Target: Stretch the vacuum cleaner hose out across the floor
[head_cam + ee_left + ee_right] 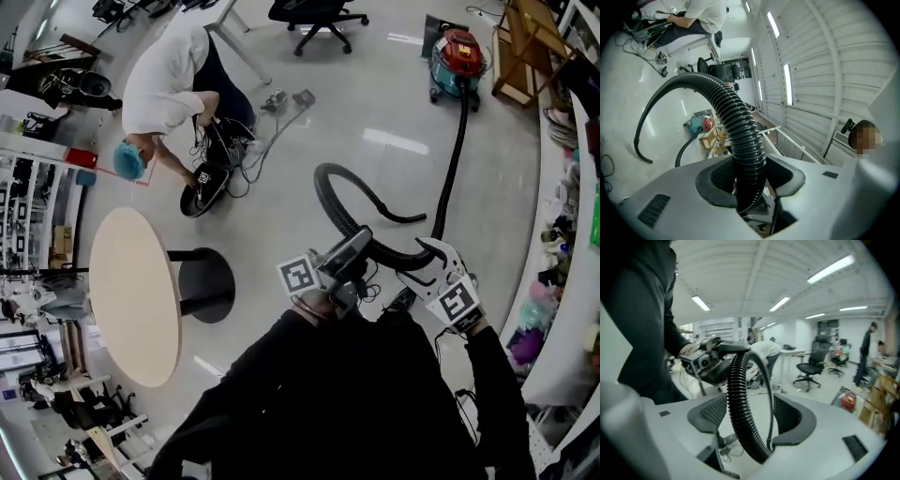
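Note:
The red and teal vacuum cleaner (457, 56) stands on the floor at the far right. Its black ribbed hose (453, 159) runs toward me, passes between both grippers and arcs out in a loop whose free end rests on the floor. My left gripper (349, 251) is shut on the hose (740, 122), which rises straight out from between its pads (750, 176). My right gripper (433, 262) is open: the hose (738, 399) lies between its jaws against the left pad, with a gap to the right pad (750, 420). The left gripper (705, 359) shows ahead in the right gripper view.
A round beige table (131, 295) stands to my left. A person in white (169, 80) crouches over cables beyond it. An office chair (319, 19) and a wooden rack (525, 47) stand at the back. A cluttered counter (562, 309) lines the right side.

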{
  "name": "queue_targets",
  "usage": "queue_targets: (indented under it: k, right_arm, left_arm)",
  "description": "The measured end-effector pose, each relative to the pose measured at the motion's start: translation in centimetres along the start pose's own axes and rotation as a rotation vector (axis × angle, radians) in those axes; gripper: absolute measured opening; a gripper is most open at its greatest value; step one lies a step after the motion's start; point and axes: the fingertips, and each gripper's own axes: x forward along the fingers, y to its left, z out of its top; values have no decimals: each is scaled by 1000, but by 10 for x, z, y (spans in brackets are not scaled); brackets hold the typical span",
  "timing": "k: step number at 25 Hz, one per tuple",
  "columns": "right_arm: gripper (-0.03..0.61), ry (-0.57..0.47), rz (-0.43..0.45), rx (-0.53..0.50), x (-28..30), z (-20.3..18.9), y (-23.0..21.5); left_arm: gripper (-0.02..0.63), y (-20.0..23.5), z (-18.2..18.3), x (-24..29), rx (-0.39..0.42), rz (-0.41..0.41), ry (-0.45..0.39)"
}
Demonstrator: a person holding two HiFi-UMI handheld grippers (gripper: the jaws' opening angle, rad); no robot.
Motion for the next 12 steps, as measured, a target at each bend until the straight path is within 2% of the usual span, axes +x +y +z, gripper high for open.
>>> queue_targets:
  k: [2,3,5,7,8,10,12]
  right_arm:
    - [296,-128,-194,214,-38,5,-12]
    - [296,-190,-233,369,-55,2,-11]
    - [296,-317,-202,770,-73,-13,2]
    - [296,-448,-91,1186,-69,-22,17]
    - [296,-507,-33,1319,-61,-21,24]
    - [318,-596,23,1434,-43,-18,31]
    - [378,-665,-25,1501,-27,-23,30]
  left_arm:
    - [190,-9,0,6,-17,-17,-52]
    - [190,-14,0,8,-25,-21,-68]
    - [190,-22,-1,10,-34,-24,-80]
    - [190,-28,-7,9,-40,-27,-71]
    - [190,-29,-12,8,-44,-30,-59]
    - [190,-28,-28,3,-51,-31,-21]
    - [190,-21,-47,-8,-41,-18,25]
